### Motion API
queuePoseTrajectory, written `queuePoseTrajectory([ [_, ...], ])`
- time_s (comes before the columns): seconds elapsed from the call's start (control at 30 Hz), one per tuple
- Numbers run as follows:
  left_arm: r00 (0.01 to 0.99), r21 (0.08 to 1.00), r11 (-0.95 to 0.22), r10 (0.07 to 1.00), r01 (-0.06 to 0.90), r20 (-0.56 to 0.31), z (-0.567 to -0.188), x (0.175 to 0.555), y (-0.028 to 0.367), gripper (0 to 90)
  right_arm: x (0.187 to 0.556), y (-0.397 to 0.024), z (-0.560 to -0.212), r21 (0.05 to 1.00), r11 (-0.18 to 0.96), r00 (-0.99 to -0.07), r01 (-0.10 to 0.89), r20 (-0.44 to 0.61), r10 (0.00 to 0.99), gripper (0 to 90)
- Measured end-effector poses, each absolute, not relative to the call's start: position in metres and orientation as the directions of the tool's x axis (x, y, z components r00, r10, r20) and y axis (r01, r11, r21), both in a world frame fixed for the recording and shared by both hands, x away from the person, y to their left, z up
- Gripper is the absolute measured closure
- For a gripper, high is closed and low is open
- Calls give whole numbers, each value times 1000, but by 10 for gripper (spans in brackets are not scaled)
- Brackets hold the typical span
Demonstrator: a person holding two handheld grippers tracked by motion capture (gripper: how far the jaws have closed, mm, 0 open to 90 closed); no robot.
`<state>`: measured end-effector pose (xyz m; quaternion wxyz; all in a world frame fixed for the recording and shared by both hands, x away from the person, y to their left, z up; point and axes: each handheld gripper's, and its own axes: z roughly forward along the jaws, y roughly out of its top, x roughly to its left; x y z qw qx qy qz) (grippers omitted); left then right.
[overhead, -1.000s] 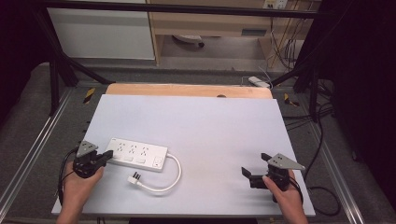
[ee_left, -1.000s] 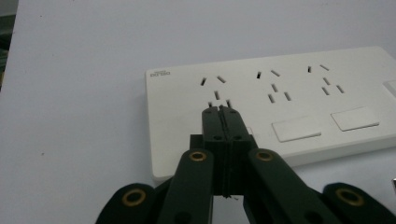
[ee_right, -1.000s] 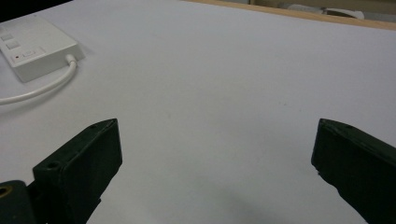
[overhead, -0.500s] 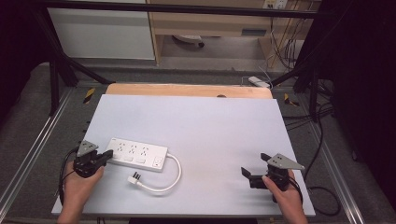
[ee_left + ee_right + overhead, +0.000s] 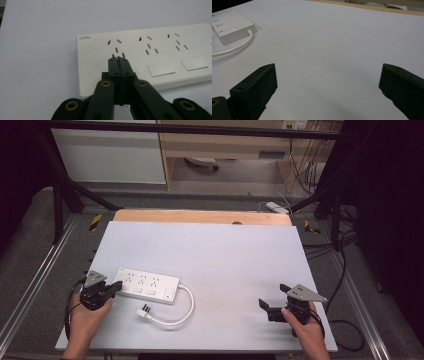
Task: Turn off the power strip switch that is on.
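Two grippers: left gripper closed atop power strip, right gripper wide open.

Black claws (brass screws), grey plates

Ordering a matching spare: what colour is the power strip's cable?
White, like the power strip itself; its cable shows best in the high view.
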<state>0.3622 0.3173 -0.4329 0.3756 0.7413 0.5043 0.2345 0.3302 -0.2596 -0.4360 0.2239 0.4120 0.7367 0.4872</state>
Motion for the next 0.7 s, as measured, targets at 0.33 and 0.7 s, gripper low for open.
queuePoseTrajectory([
  [0.33,370,793,-204,929,574,-29,-434,362,318,900,329,-260,-435,907,190,-564,377,62,823,23],
  [0.7,363,796,-177,930,579,-57,-435,362,321,899,331,-259,-436,903,199,-564,380,57,824,23],
])
